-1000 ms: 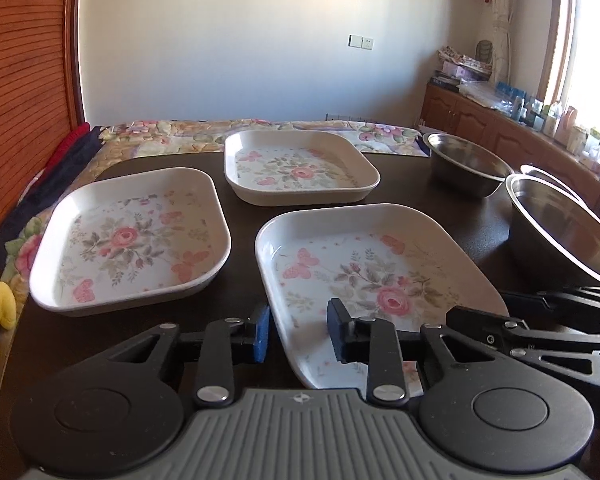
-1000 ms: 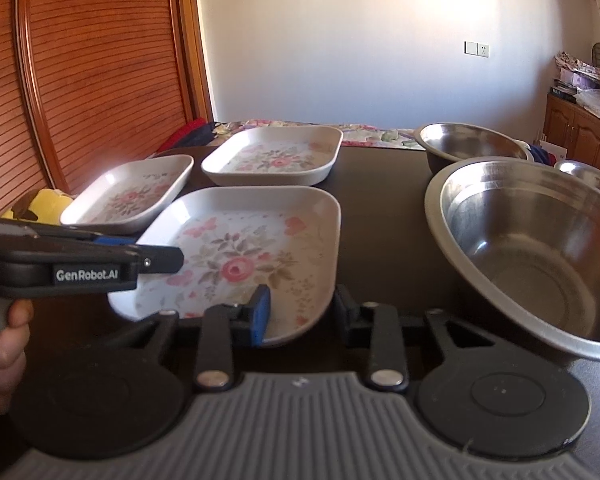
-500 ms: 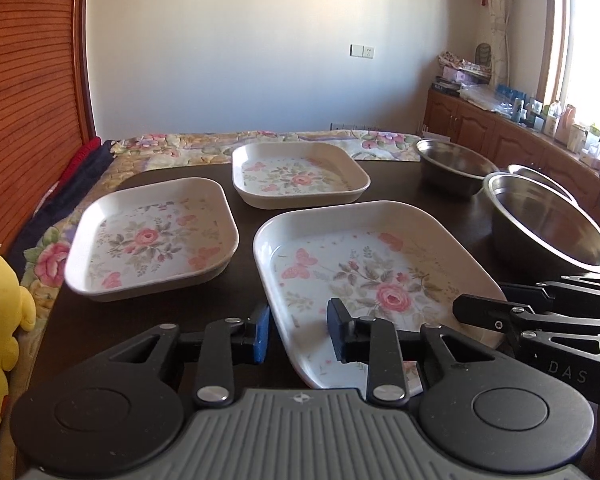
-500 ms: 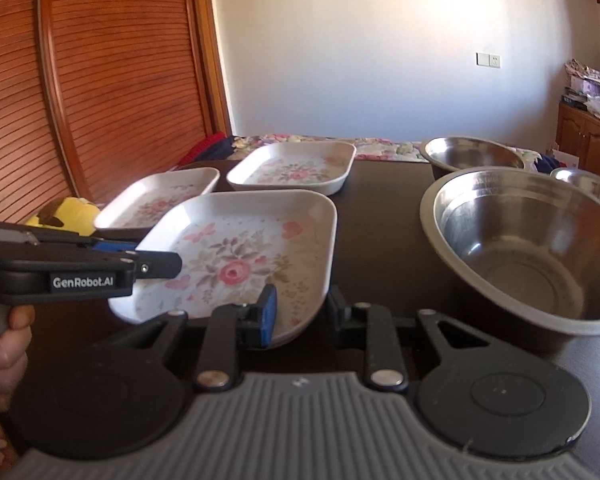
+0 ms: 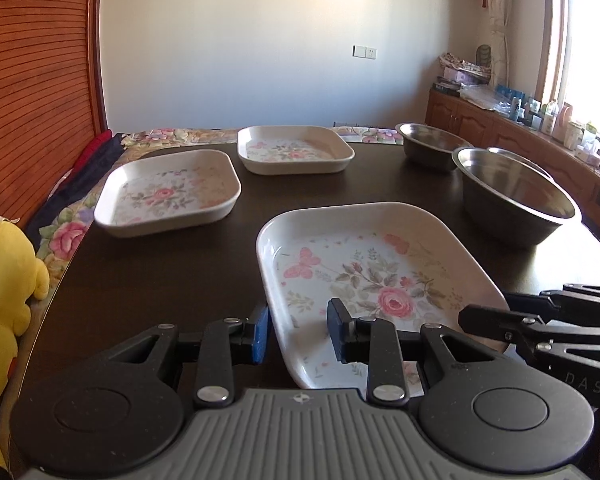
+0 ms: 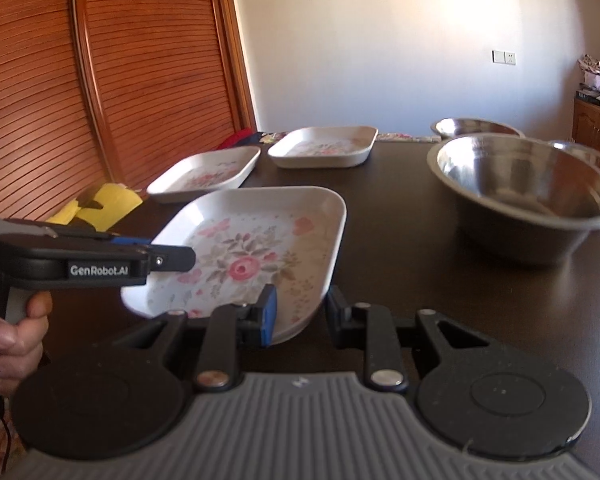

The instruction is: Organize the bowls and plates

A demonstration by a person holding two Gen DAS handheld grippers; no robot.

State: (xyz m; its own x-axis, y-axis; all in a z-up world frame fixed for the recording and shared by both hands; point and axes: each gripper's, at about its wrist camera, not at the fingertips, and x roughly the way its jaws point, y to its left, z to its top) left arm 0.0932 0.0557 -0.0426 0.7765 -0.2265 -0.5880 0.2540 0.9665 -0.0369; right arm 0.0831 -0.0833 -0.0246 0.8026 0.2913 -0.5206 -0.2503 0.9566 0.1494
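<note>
Left tongs (image 5: 298, 332) and right tongs (image 6: 300, 314) released, straddling near floral plate's (image 5: 372, 276) rim, steel bowl (image 6: 528, 196) beside

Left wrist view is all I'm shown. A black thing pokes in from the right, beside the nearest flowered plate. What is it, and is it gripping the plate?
Observer: That is the right gripper. Its own camera shows its jaws open, one finger over the near plate and the other outside the rim, so it is not clamped on.
Operator: And who carries the tool that I'm looking through?
Observer: A person. The right wrist view shows a hand wrapped around the handle of the left gripper.
</note>
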